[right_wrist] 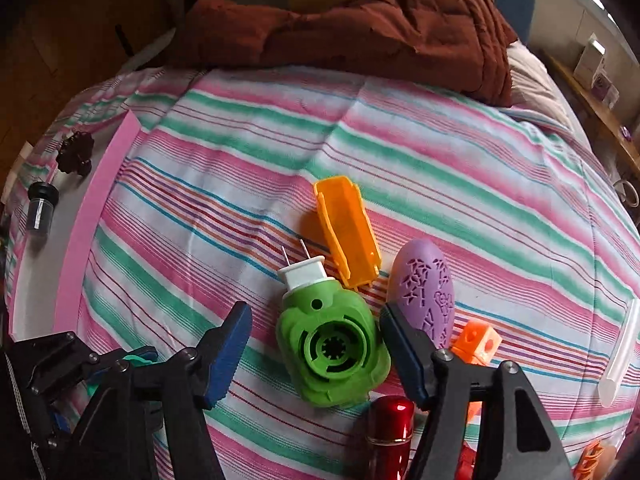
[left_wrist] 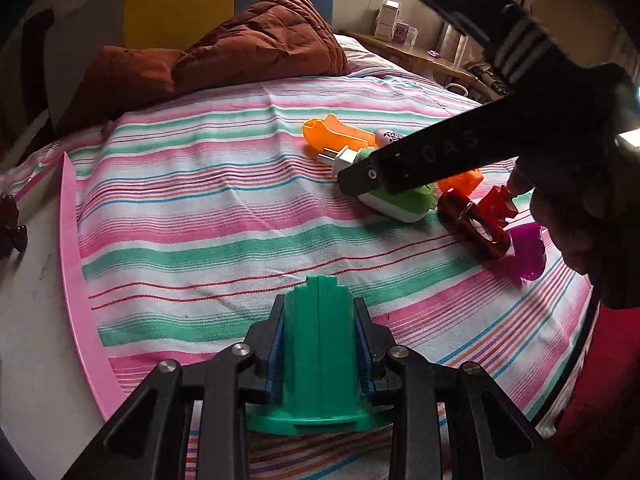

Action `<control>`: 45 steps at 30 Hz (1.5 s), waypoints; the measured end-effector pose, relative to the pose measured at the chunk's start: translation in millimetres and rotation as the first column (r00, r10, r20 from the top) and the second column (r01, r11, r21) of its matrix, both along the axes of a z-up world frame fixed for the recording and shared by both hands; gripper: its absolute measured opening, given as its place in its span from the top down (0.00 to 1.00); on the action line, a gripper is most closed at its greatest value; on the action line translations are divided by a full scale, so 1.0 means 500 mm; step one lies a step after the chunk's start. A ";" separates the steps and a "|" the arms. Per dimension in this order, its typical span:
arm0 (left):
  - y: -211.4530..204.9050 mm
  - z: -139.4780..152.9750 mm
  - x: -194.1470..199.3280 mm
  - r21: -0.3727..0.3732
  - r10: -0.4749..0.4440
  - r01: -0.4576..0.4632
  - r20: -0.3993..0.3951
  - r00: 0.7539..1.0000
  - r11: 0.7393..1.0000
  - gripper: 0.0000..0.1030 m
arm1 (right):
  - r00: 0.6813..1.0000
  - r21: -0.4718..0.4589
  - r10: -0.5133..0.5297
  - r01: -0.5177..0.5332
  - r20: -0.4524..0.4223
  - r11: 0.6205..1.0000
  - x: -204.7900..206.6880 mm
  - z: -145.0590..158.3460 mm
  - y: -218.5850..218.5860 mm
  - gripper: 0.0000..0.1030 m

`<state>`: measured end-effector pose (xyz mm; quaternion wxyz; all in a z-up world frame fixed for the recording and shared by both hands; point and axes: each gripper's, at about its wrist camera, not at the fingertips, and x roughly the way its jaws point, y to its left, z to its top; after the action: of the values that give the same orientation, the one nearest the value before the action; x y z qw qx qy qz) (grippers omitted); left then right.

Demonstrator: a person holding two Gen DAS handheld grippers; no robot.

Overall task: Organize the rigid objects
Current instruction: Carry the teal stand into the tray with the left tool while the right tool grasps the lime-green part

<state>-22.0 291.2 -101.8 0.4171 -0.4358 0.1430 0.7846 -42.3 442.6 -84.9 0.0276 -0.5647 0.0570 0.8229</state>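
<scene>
My left gripper [left_wrist: 318, 344] is shut on a green plastic stand-like piece [left_wrist: 318, 360] and holds it just over the striped bedsheet. My right gripper [right_wrist: 316, 344] is open, its jaws on either side of a green and white plug-in device [right_wrist: 332, 348] that lies on the sheet; it also shows in the left wrist view [left_wrist: 404, 200] under the right gripper's arm. Around it lie an orange open case [right_wrist: 346, 236], a purple oval piece [right_wrist: 426, 288], an orange cube [right_wrist: 478, 344] and a red metallic cylinder [right_wrist: 390, 436].
A pink-edged white board [right_wrist: 84, 232] at the left holds a dark knob [right_wrist: 76, 154] and a small black-capped vial [right_wrist: 40, 212]. A brown quilt [right_wrist: 360, 28] is piled at the back. A white tube [right_wrist: 620, 352] lies at the right. A magenta cup [left_wrist: 528, 252] sits near the red cylinder.
</scene>
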 end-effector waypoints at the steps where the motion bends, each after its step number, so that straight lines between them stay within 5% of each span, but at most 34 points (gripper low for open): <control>1: -0.001 0.000 0.002 0.003 0.001 -0.001 -0.004 1.000 1.000 0.70 | 1.000 0.006 0.004 -0.004 0.009 1.000 -0.003 -0.011 0.000 0.38; 2: -0.002 0.000 0.003 0.005 0.001 0.000 -0.007 1.000 1.000 0.70 | 1.000 0.019 -0.005 0.005 0.019 1.000 -0.004 -0.021 0.002 0.46; 17: -0.046 0.025 0.043 0.020 0.031 -0.031 0.029 0.999 0.999 0.71 | 0.989 -0.042 -0.068 0.063 -0.132 0.997 0.080 -0.048 -0.009 0.46; 32: -0.160 0.154 0.077 0.119 0.097 -0.094 -0.016 0.995 0.988 0.71 | 0.986 0.050 -0.004 0.012 -0.166 0.999 0.078 -0.050 -0.053 0.48; 38: -0.287 0.184 0.004 0.138 0.268 -0.264 -0.008 0.963 0.955 0.71 | 0.986 0.064 0.004 0.007 -0.169 0.998 0.082 -0.050 -0.055 0.49; 45: -0.444 0.129 -0.109 0.091 0.467 -0.474 0.088 0.880 0.876 0.71 | 0.985 0.077 0.010 0.004 -0.170 0.997 0.082 -0.051 -0.057 0.49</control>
<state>-76.7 69.0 -37.4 0.2414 -0.4585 -0.0237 0.8550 -1.3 414.0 -110.5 0.0433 -0.4908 0.0264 0.8698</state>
